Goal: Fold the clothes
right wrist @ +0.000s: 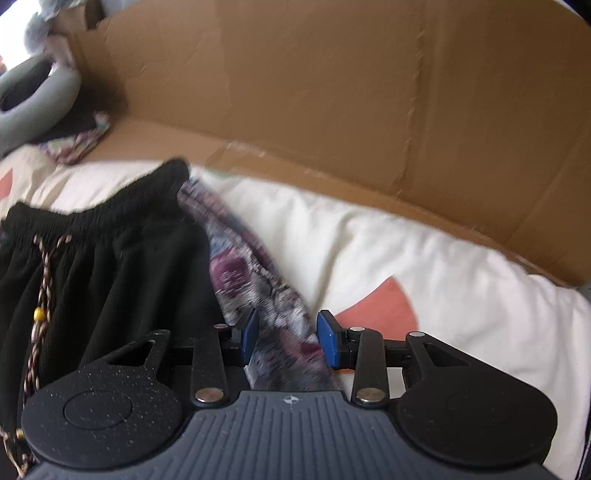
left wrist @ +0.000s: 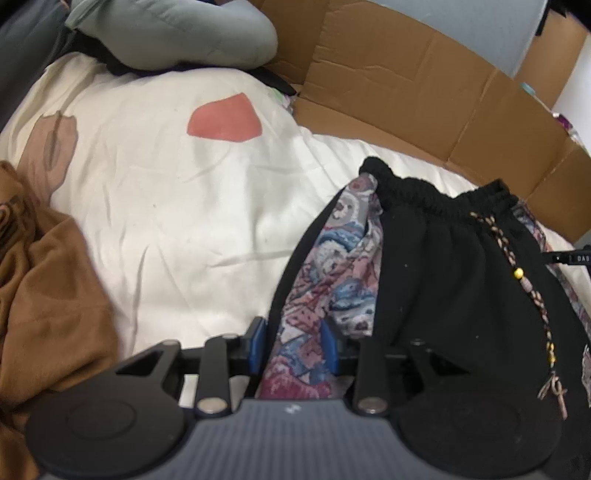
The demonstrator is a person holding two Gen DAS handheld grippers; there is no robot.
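Black pants (left wrist: 443,266) with an elastic waistband, patterned side panels and a braided beaded drawstring (left wrist: 532,295) lie on the cream bedspread (left wrist: 177,206). My left gripper (left wrist: 295,347) has its blue pads either side of the left patterned panel (left wrist: 332,266), closed on it. In the right wrist view the pants (right wrist: 110,266) lie at left. My right gripper (right wrist: 286,339) straddles the right patterned panel (right wrist: 258,288); a small gap shows beside each pad.
A brown garment (left wrist: 44,295) lies bunched at the left. A grey cushion (left wrist: 173,33) sits at the far end. An opened cardboard box (left wrist: 424,96) runs along the bed's far side, and also fills the right wrist view (right wrist: 332,92).
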